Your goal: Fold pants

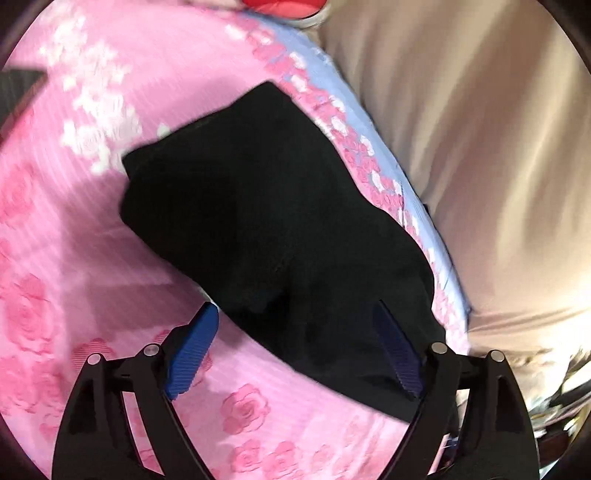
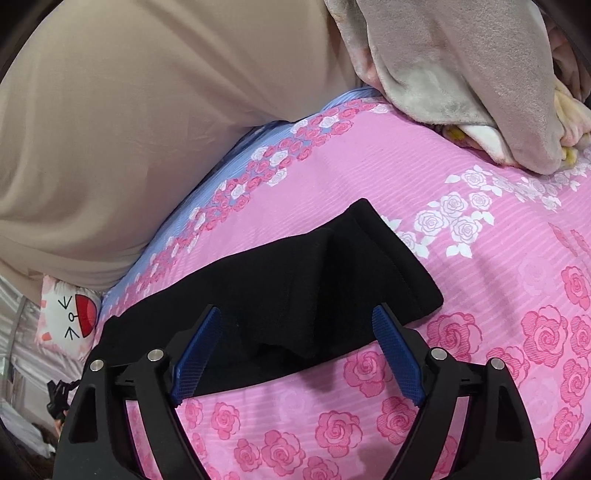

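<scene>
The black pants [image 1: 266,221] lie folded into a compact bundle on the pink rose-print bedsheet [image 1: 92,236]. My left gripper [image 1: 295,314] is open, its blue pads spread over the bundle's near end and holding nothing. In the right wrist view the pants [image 2: 295,288] lie across the sheet [image 2: 480,277] with a raised crease in the middle. My right gripper [image 2: 297,317] is open just above the near edge of the pants, empty.
A person in beige clothing [image 1: 461,147] stands at the bed's edge, also in the right wrist view [image 2: 129,129]. A grey plush blanket [image 2: 461,74] is heaped at the far right. A cartoon-face pillow [image 2: 70,314] sits at the left. A red item [image 1: 284,7] lies at the top.
</scene>
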Tool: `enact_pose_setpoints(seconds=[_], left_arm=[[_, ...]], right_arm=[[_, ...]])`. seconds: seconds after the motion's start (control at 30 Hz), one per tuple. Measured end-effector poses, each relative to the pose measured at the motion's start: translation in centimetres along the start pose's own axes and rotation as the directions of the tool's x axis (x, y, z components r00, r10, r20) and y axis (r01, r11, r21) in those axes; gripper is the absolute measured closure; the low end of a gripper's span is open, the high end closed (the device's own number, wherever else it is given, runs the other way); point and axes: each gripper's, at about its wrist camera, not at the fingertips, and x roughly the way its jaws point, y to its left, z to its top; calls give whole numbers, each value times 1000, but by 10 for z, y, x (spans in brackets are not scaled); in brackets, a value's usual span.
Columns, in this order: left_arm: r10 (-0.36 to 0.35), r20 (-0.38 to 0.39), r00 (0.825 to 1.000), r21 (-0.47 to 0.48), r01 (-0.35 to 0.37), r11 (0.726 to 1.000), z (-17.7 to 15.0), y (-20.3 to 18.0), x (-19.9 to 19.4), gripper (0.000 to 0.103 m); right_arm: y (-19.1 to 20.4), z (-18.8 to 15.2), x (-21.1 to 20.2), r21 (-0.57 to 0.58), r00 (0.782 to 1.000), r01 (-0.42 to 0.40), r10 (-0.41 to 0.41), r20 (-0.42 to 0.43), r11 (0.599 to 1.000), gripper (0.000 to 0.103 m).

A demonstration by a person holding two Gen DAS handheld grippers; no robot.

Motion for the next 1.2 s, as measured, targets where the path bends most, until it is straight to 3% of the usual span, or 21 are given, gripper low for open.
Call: enact_pose_setpoints(seconds=[0.07, 0.1, 0.13, 0.17, 0.2, 0.27, 0.3, 0.37, 0.47, 0.57, 0.67, 0.7, 0.73, 0.8, 0.9, 0.93, 0.97, 1.0, 1.03, 1.1, 1.2], left_arm=[[-15, 9, 1000, -30, 15, 999, 0, 4, 3, 25], [-3, 19, 1000, -35, 4, 999, 2, 7, 0, 52], [21, 17, 1000, -35, -20, 999, 3, 7, 1, 67], [62, 18, 998, -34, -61, 998, 7, 6, 2, 83], [61, 8, 998, -39, -60, 997, 13, 5, 4, 87], [44, -1, 999, -57, -44, 997, 31, -3, 3, 89], [30, 12, 999, -44, -30, 999, 41, -14, -1, 89], [-11, 43, 999, 17, 10, 1000, 54, -43, -12, 89], [-34, 93, 995, 123, 22, 992, 54, -71, -35, 89], [9, 74, 997, 147, -19, 989, 40, -56, -32, 85], [108, -12, 994, 79, -107, 991, 23, -5, -8, 84], [90, -46, 995, 23, -89, 996, 18, 17, 2, 83], [24, -21, 999, -19, -24, 1000, 16, 28, 0, 82], [-10, -28, 1000, -62, 8, 998, 16, 33, -6, 72], [99, 46, 994, -39, -97, 994, 11, 19, -31, 50], [126, 88, 988, -8, -126, 992, 7, 8, -45, 46], [122, 113, 986, 9, -124, 992, 3, 0, -55, 36], [101, 141, 985, 21, -105, 994, -2, -8, -65, 22], [76, 158, 985, 25, -81, 996, -7, -14, -70, 17], [0, 143, 990, 60, -8, 998, -16, -33, -66, 10], [-74, 55, 996, 110, 67, 992, -31, -55, -35, 10]], right_arm=[[0, 4, 7, -6, 1000, 11, -12, -14, 1000, 19], [3, 6, 11, -20, 1000, -1, 1, -7, 1000, 19], [7, 8, 14, -50, 1000, -16, 16, -3, 999, 34], [15, 10, 19, -91, 1000, -19, 18, -14, 996, 55], [24, 19, 26, -122, 999, -5, 0, -40, 993, 97], [51, 47, 28, -187, 999, 47, -49, -2, 981, 95], [70, 63, 19, -237, 997, 66, -54, 57, 969, 95], [107, 89, -16, -310, 980, 26, 37, 197, 950, 95], [127, 93, -54, -381, 951, 76, 48, 305, 921, 98], [69, 69, -48, -281, 967, 120, -49, 248, 952, 98], [-13, 32, -14, -137, 973, 220, -207, 105, 966, 98], [-44, 17, -1, -72, 966, 258, -255, 42, 964, 98], [-59, 9, 2, -31, 961, 277, -277, 18, 960, 97], [-75, -1, -13, 77, 967, 240, -245, 64, 968, 95], [-54, -4, -41, 91, 974, 158, -171, 152, 983, 79], [-41, -4, -46, 63, 978, 128, -137, 159, 990, 63], [-23, -6, -47, 26, 981, 103, -106, 160, 994, 53], [-1, -10, -48, -27, 987, 59, -54, 154, 998, 36], [13, -13, -46, -59, 989, 19, -10, 147, 998, 28], [31, -21, -36, -95, 992, -47, 57, 113, 994, 28], [42, -38, -10, -71, 998, -19, 24, 65, 997, 28]])
